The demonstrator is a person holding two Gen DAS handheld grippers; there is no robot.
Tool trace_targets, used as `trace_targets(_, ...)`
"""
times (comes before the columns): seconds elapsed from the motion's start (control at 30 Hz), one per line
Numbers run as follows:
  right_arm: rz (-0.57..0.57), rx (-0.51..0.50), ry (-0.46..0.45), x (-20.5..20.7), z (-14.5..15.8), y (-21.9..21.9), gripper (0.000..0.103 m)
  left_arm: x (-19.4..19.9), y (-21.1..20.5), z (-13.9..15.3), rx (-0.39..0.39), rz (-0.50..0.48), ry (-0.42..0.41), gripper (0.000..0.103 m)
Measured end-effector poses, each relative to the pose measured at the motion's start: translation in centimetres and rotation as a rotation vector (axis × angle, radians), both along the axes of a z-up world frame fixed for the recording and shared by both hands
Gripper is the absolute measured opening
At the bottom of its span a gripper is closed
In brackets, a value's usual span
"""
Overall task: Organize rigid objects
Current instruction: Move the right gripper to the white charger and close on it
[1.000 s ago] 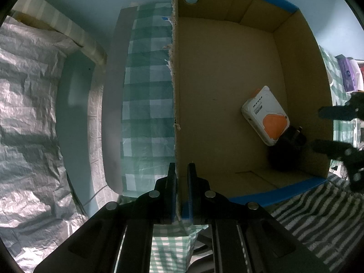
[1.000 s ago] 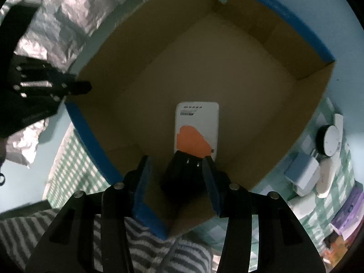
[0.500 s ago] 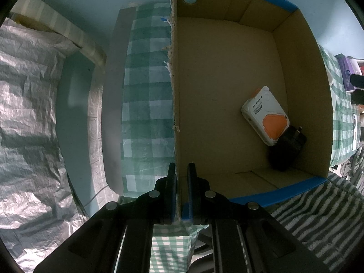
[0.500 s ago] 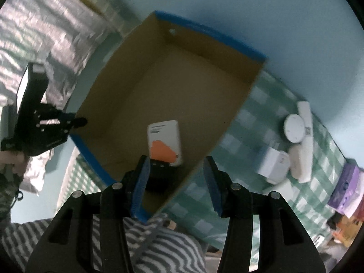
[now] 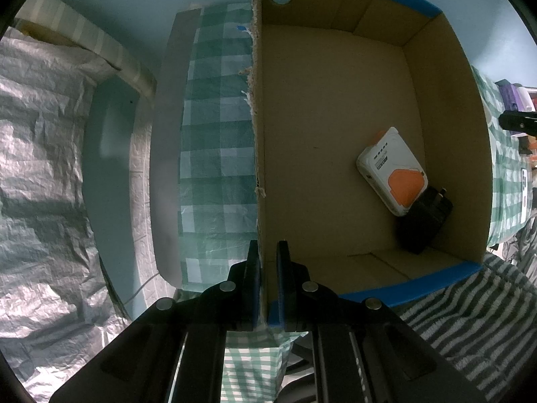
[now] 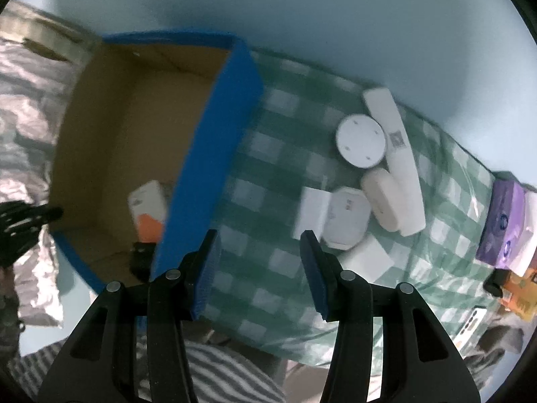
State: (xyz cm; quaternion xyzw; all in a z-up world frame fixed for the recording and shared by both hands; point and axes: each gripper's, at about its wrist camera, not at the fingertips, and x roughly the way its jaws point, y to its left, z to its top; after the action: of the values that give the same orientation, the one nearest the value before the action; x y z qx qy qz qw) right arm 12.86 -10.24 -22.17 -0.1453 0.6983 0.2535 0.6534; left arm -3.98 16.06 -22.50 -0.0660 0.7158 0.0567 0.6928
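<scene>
A blue-rimmed cardboard box (image 5: pixel 335 117) stands on a green checked cloth. My left gripper (image 5: pixel 267 255) is shut on the box's left wall near its front corner. Inside lie a white and orange device (image 5: pixel 391 174) and a black plug adapter (image 5: pixel 424 221); both also show in the right wrist view, the device (image 6: pixel 147 208) and the adapter (image 6: pixel 141 258). My right gripper (image 6: pixel 260 245) is open and empty, above the cloth to the right of the box (image 6: pixel 214 154). A cluster of white objects lies further right: a round disc (image 6: pixel 360 141), a long bar (image 6: pixel 396 147), an oval case (image 6: pixel 384 198), a square charger (image 6: pixel 345 221).
Crinkled silver foil (image 5: pixel 43 184) covers the area left of the table. A striped towel (image 5: pixel 470 319) lies at the front. Purple boxes (image 6: pixel 503 218) and an orange item (image 6: pixel 518 288) sit at the far right of the cloth. A pale blue wall is behind.
My right gripper let go of the black adapter inside the box, lifted out and swung right over the cloth toward the white objects. The left gripper stayed shut on the box wall.
</scene>
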Motion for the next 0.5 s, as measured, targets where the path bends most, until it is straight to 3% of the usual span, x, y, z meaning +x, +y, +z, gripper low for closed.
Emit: trace_targets(0.5,-0.090,-0.082,0.010,2.7,-5.9,-1.3,0.049,-0.1,0.1,0.0,-0.003,0.003,0.002,0.007)
